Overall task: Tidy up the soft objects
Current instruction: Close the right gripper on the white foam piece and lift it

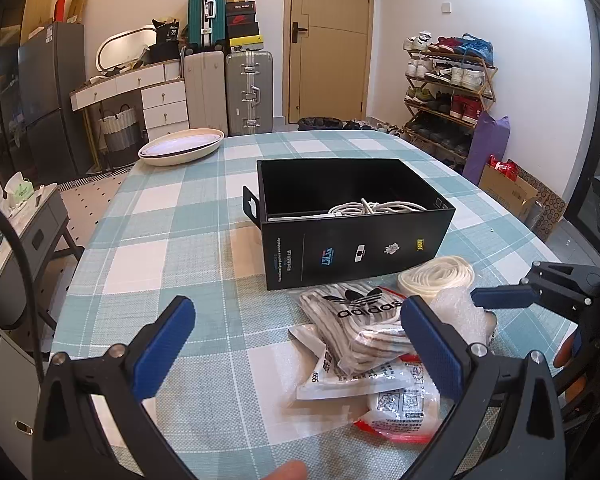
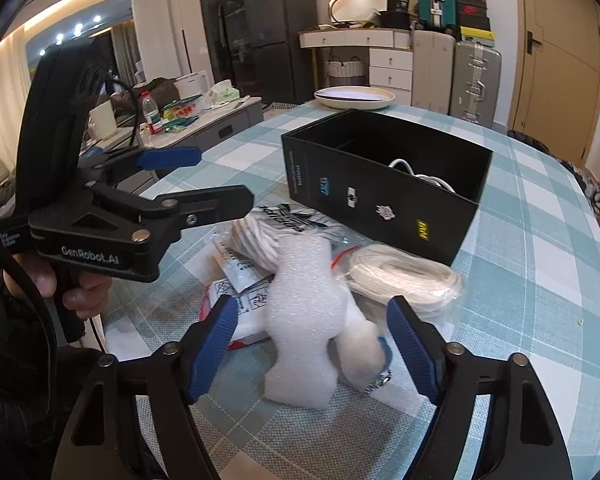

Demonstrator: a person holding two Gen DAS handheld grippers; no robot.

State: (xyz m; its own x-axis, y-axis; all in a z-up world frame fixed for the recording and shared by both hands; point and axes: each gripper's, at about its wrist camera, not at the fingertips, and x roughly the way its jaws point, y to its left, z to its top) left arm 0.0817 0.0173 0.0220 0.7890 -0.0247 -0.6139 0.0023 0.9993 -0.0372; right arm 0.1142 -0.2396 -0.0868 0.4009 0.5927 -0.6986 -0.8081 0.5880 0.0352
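Observation:
A black open box (image 1: 356, 224) stands on the checked table and holds a coiled white cable (image 1: 374, 207); it also shows in the right wrist view (image 2: 384, 184). In front of it lie an adidas bag (image 1: 356, 320), printed plastic pouches (image 1: 380, 384), a bagged white cord coil (image 1: 436, 276) and white bubble foam (image 2: 304, 320). My left gripper (image 1: 296, 344) is open and empty just short of the adidas bag. My right gripper (image 2: 312, 344) is open, its fingers on either side of the foam, not closed on it. The left gripper also appears in the right wrist view (image 2: 204, 176).
A cream oval plate (image 1: 182, 146) sits at the table's far left corner. Suitcases (image 1: 248, 92), drawers and a shoe rack (image 1: 448, 92) stand beyond the table. A side table with clutter (image 2: 192, 116) stands at the left. A small keychain (image 2: 378, 382) lies by the foam.

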